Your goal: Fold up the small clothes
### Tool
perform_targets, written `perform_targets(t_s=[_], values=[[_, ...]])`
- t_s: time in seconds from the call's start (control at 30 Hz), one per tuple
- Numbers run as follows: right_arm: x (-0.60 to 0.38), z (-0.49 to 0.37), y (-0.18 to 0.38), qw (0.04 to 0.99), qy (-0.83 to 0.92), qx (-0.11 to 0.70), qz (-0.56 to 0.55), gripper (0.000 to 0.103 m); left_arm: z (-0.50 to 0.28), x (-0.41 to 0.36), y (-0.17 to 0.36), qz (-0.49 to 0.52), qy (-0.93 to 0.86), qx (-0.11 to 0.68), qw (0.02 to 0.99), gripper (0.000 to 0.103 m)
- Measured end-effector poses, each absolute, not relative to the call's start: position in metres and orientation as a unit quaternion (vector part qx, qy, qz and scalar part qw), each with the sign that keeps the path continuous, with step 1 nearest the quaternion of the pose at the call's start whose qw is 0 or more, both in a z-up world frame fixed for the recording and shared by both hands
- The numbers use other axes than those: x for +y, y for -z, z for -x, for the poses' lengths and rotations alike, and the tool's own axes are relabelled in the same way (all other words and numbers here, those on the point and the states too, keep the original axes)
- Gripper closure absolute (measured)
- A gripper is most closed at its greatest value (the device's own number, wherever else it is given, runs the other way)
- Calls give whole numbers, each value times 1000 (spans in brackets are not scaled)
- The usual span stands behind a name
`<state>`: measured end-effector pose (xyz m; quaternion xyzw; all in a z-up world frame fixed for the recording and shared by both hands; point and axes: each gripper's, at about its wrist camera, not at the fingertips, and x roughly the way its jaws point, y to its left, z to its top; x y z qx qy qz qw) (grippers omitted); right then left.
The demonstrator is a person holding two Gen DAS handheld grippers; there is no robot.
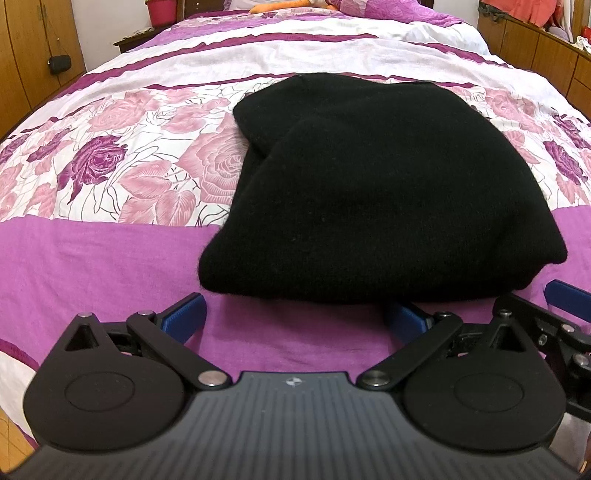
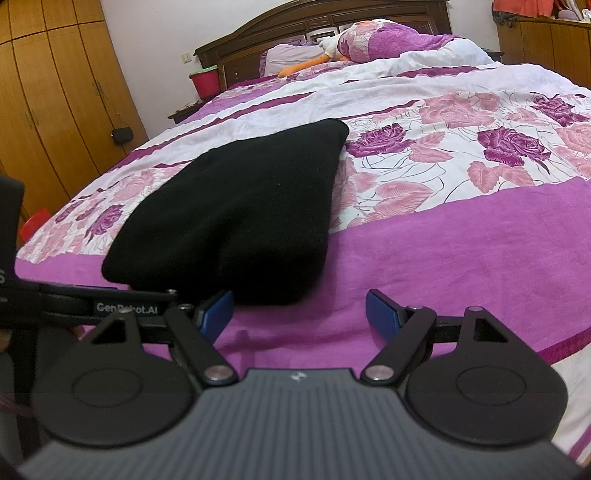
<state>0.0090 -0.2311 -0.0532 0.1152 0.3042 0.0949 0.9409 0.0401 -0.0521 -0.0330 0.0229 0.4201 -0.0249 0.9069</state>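
Both tools face a folded black garment (image 1: 373, 192) lying on a bed's floral purple bedspread (image 1: 110, 254). Left tool (image 1: 295, 314) has its blue-padded fingers spread wide, empty, just short of the garment's near edge; its right finger tip is partly hidden under that edge. Right tool (image 2: 299, 314) is likewise spread wide and empty, its left finger just beside the garment's near right corner, its right finger over bare bedspread.

The garment looks already folded into a thick, soft bundle, with one layer overlapping another on the side away from the tools, so the task seems near its end or ready for a last fold.

Risks, as a judgement: the knit is thick and limp, so a pinch on only the top layer could peel the fold open; dragging the bundle could bunch the loose bedspread beneath it; the two tools sit close together near the garment's corner and could bump.

Containers: a red bucket with a green rim (image 2: 204, 82) stands well beyond the garment, by the headboard (image 2: 317, 22); its contents cannot be seen
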Motion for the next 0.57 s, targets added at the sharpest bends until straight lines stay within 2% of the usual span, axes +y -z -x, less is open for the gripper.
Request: perform_targets(t_s=[0.57], values=[[-230,-8,50,942,-97,301,-112,23,-36,-51,30,-19,34,422,906,0]])
